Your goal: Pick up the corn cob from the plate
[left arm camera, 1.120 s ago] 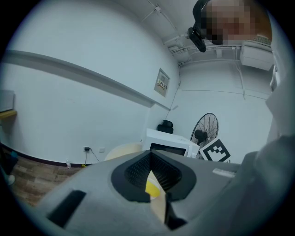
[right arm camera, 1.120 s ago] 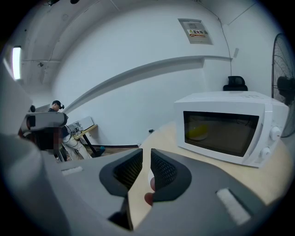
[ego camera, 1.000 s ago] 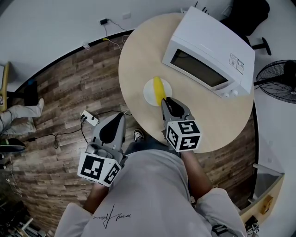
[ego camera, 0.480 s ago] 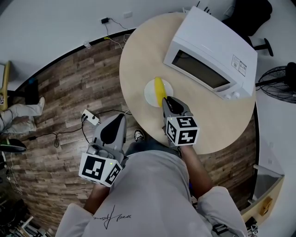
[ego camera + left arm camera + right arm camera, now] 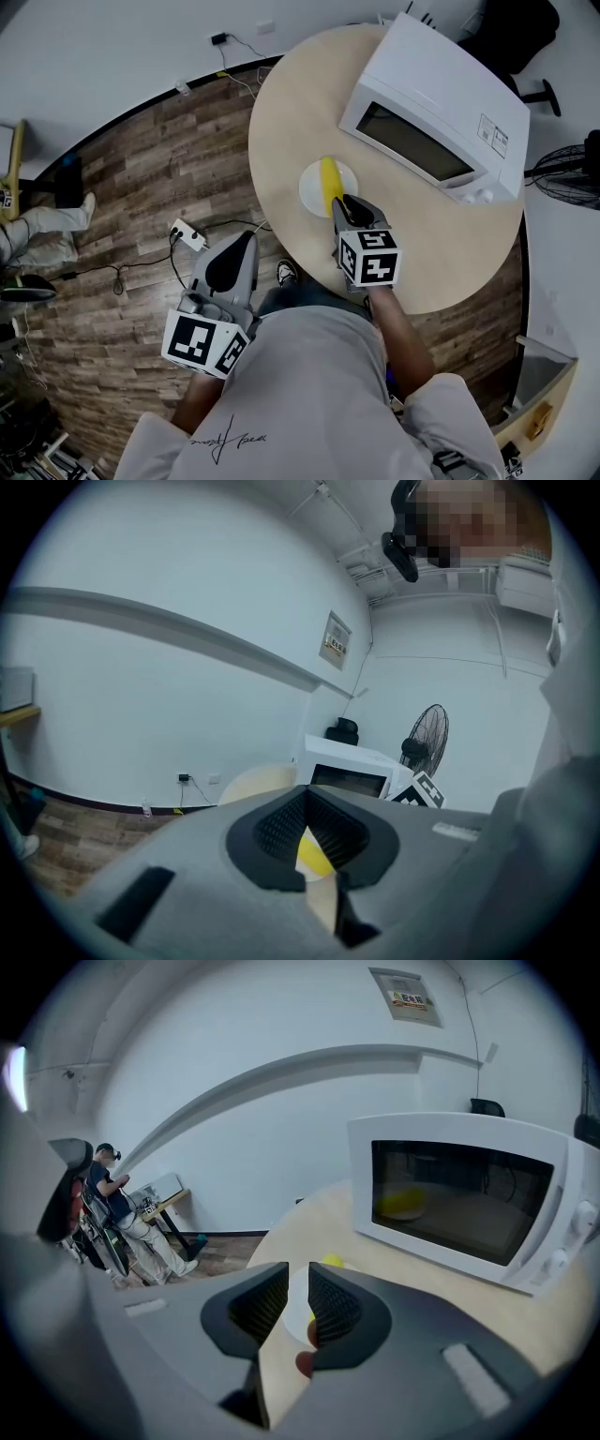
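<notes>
The corn cob (image 5: 329, 180) lies across the white plate (image 5: 309, 194) on the desk (image 5: 281, 131), in front of the microwave (image 5: 441, 103). I point my right tongs (image 5: 341, 201) low at its near end. The jaws are a narrow gap apart and opening to take it, with nothing gripped yet. My left tongs (image 5: 247, 236) hang pinched together and empty off the desk, out of the way.

Head view: corn (image 5: 329, 178) near end hidden under right gripper (image 5: 344, 202); jaws opening, gap shows mostly plate (image 5: 296, 1302). Right gripper view: corn mostly behind 3 o'clock jaw. Fan (image 5: 567, 173), 3 o'clock, cut by edge. Wall sign (image 5: 336, 641) print too small.
</notes>
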Motion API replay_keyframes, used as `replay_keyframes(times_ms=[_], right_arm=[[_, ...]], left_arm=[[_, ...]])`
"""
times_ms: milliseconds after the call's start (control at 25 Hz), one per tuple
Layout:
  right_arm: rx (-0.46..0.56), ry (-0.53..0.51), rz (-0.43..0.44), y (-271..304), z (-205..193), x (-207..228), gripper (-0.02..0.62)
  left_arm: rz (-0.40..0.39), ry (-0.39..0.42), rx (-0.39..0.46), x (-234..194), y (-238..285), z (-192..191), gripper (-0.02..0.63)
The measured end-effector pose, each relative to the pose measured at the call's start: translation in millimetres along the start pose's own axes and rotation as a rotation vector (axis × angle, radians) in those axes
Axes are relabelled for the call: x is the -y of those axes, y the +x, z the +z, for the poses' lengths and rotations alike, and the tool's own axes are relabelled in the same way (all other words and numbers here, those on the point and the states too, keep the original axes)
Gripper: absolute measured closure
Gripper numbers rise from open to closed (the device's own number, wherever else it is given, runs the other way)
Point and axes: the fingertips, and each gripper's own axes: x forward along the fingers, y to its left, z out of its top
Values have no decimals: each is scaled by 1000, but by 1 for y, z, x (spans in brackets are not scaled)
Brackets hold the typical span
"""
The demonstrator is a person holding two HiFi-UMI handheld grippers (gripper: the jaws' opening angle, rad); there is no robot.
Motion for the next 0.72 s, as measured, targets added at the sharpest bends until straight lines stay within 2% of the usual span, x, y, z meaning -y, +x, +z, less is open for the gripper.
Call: replay_keyframes(times_ms=[520, 720], right_arm=[[-84, -3, -21, 31, -19, 11, 505], [-119, 52, -16, 42, -29, 14, 489]], left_arm=[[8, -5, -14, -9, 2, -3, 615], [16, -10, -26, -11, 0, -6, 615]])
